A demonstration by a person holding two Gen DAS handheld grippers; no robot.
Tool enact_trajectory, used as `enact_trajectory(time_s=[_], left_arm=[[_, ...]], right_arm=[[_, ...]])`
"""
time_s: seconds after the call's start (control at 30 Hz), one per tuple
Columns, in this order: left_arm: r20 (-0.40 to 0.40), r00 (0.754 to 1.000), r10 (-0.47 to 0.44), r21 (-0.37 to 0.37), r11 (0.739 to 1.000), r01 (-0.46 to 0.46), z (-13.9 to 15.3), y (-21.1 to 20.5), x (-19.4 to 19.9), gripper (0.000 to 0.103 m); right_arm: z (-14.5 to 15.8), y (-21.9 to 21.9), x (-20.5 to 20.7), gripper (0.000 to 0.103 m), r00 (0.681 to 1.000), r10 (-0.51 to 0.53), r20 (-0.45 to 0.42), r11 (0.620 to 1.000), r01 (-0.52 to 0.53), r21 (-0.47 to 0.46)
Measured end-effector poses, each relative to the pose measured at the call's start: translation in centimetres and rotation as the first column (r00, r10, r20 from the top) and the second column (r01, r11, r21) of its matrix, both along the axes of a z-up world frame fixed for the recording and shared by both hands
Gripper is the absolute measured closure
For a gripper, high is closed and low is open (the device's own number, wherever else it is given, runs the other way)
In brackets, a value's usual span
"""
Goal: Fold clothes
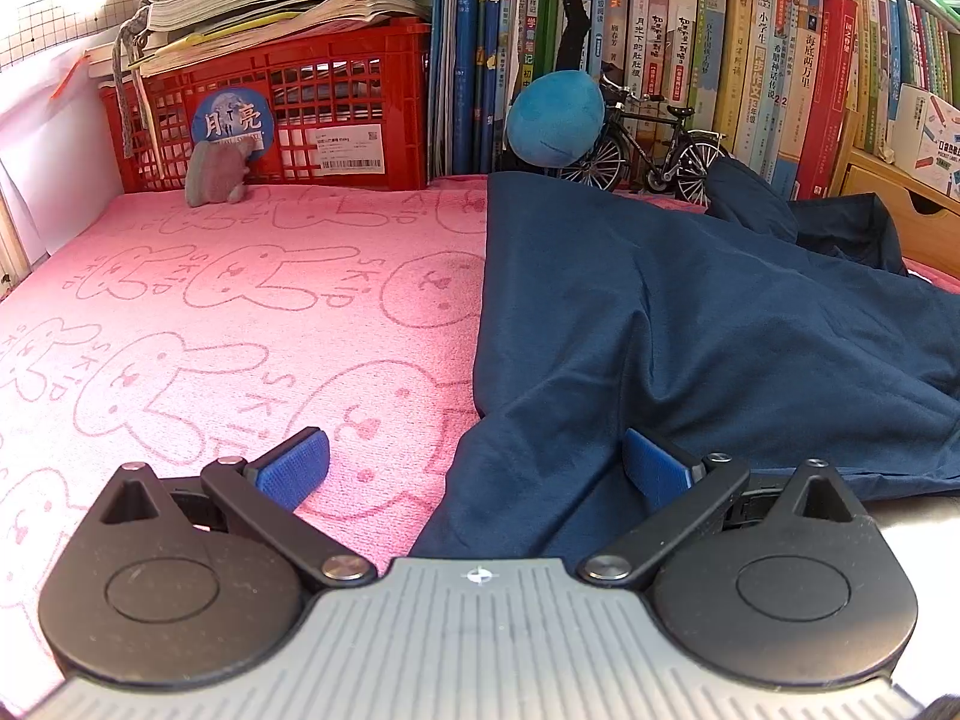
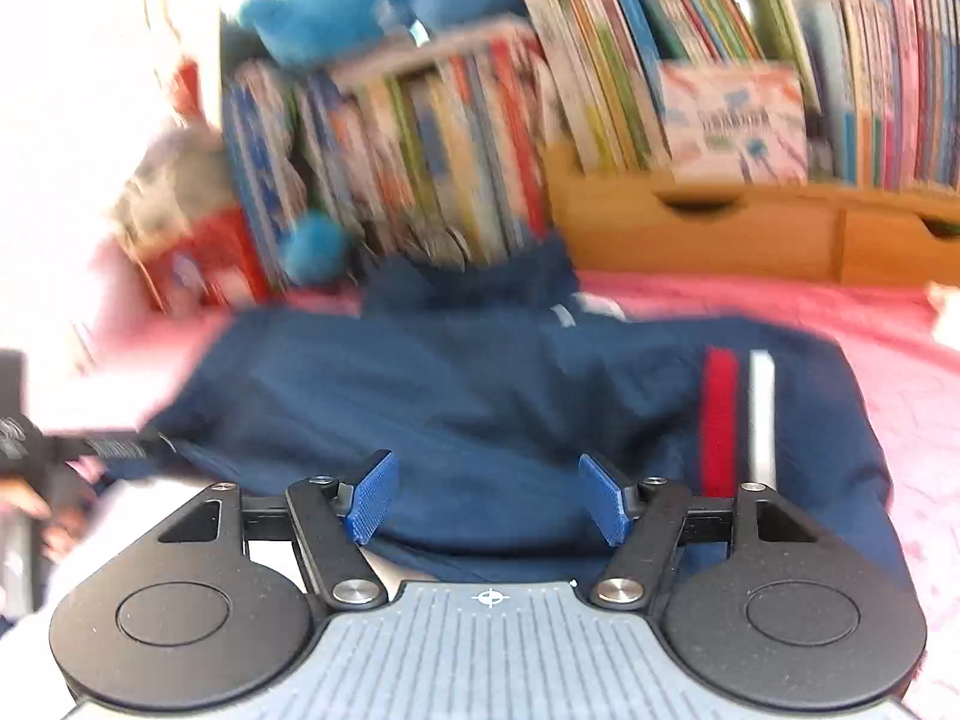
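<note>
A navy blue garment (image 1: pixel 690 312) lies spread on the pink bunny-print cloth (image 1: pixel 210 312), covering the right half of the left wrist view. My left gripper (image 1: pixel 477 468) is open low over the garment's near left edge, one blue pad over the pink cloth and the other over the fabric. In the blurred right wrist view the same navy garment (image 2: pixel 480 396) shows a red and white stripe (image 2: pixel 738 420) on its right side. My right gripper (image 2: pixel 489 498) hangs open just above the garment's near edge, with nothing between its pads.
At the back stand a red crate (image 1: pixel 282 114) under stacked papers, a row of books (image 1: pixel 690 48), a blue plush ball (image 1: pixel 555 117), a model bicycle (image 1: pixel 654 150), a grey plush (image 1: pixel 213 171) and wooden drawers (image 2: pixel 750 228). A person's hand (image 2: pixel 36 498) shows at the far left.
</note>
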State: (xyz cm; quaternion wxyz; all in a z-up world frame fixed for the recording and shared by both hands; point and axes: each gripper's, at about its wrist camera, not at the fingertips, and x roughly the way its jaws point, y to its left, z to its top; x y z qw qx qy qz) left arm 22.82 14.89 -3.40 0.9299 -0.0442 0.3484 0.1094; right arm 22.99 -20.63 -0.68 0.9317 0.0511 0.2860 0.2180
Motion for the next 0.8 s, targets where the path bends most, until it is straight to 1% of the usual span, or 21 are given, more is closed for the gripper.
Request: enact_trajectory(time_s=[0.07, 0.1, 0.13, 0.17, 0.23, 0.27, 0.3, 0.33, 0.37, 0.43, 0.47, 0.53, 0.57, 0.6, 0.63, 0.67, 0.73, 0.8], left_arm=[[-0.001, 1.000, -0.014, 0.004, 1.000, 0.014, 0.0, 0.3, -0.1, 0.000], [-0.001, 1.000, -0.023, 0.007, 1.000, 0.023, 0.0, 0.6, -0.1, 0.000], [0.002, 1.000, -0.011, 0.007, 1.000, 0.011, 0.2, 1.2, -0.3, 0.000], [0.004, 1.000, 0.002, 0.008, 1.000, -0.002, 0.3, 1.8, -0.4, 0.000], [0.011, 1.000, 0.025, 0.007, 1.000, -0.025, 0.5, 2.9, -0.7, 0.004], [0.024, 0.999, 0.025, -0.008, 1.000, -0.025, 0.8, 3.2, -1.1, 0.006], [0.038, 0.999, 0.025, -0.021, 0.999, -0.024, 1.1, 3.5, -1.4, 0.006], [0.057, 0.998, 0.016, -0.009, 1.000, -0.016, 1.4, 3.4, -1.6, 0.006], [0.075, 0.997, 0.007, 0.002, 1.000, -0.007, 1.8, 3.2, -1.8, 0.006], [0.112, 0.994, -0.001, 0.023, 1.000, -0.002, 2.6, 2.7, -2.1, 0.006], [0.128, 0.992, -0.002, 0.031, 1.000, -0.002, 2.9, 2.4, -2.1, 0.006], [0.121, 0.992, -0.027, 0.046, 0.999, 0.022, 2.7, 1.6, -1.4, 0.006], [0.118, 0.992, -0.040, 0.053, 0.998, 0.034, 2.7, 1.2, -1.1, 0.006], [0.114, 0.992, -0.052, 0.060, 0.997, 0.046, 2.6, 0.8, -0.8, 0.006], [0.110, 0.992, -0.065, 0.067, 0.996, 0.058, 2.5, 0.4, -0.4, 0.006], [0.106, 0.991, -0.077, 0.074, 0.995, 0.070, 2.4, 0.0, -0.1, 0.006], [0.098, 0.990, -0.102, 0.088, 0.992, 0.093, 2.2, -0.7, 0.6, 0.006], [0.090, 0.988, -0.127, 0.101, 0.988, 0.117, 2.0, -1.5, 1.3, 0.013]], right_arm=[[0.4, 0.3, 0.7, 0.031, 0.991, -0.131, 0.033, 0.989, 0.133, -0.070], [0.4, 0.4, 1.2, 0.032, 0.979, -0.197, 0.046, 0.973, 0.201, -0.112], [0.1, 0.0, 1.7, 0.033, 0.967, -0.252, 0.043, 0.955, 0.255, -0.151], [-0.2, -0.4, 2.2, 0.037, 0.951, -0.306, 0.042, 0.932, 0.308, -0.190], [-0.5, -1.9, 2.5, 0.039, 0.912, -0.410, 0.032, 0.886, 0.406, -0.225], [-0.9, -2.8, 2.6, 0.039, 0.898, -0.439, 0.025, 0.872, 0.432, -0.230], [-1.5, -3.2, 2.6, 0.041, 0.895, -0.445, 0.010, 0.870, 0.435, -0.231], [-2.0, -3.4, 2.7, 0.041, 0.896, -0.445, -0.003, 0.869, 0.431, -0.242], [-2.5, -3.2, 2.8, 0.041, 0.899, -0.439, 0.004, 0.866, 0.424, -0.265], [-2.8, -2.0, 3.0, 0.041, 0.916, -0.400, 0.042, 0.861, 0.391, -0.326], [-2.8, -1.5, 3.2, 0.041, 0.926, -0.376, 0.045, 0.865, 0.367, -0.342], [-2.6, -0.9, 3.6, 0.043, 0.943, -0.331, 0.038, 0.872, 0.321, -0.370], [-2.1, -0.8, 3.8, 0.046, 0.940, -0.339, 0.046, 0.870, 0.332, -0.366], [-1.5, -0.8, 3.9, 0.046, 0.936, -0.347, 0.053, 0.867, 0.342, -0.362], [-0.9, -0.9, 3.6, 0.045, 0.928, -0.364, 0.076, 0.868, 0.368, -0.335], [-0.3, -0.9, 3.3, 0.045, 0.925, -0.368, 0.092, 0.876, 0.378, -0.298], [0.1, -0.1, 3.1, 0.045, 0.944, -0.320, 0.078, 0.913, 0.329, -0.241], [0.0, 1.5, 3.4, 0.045, 0.969, -0.242, 0.044, 0.946, 0.246, -0.212]])
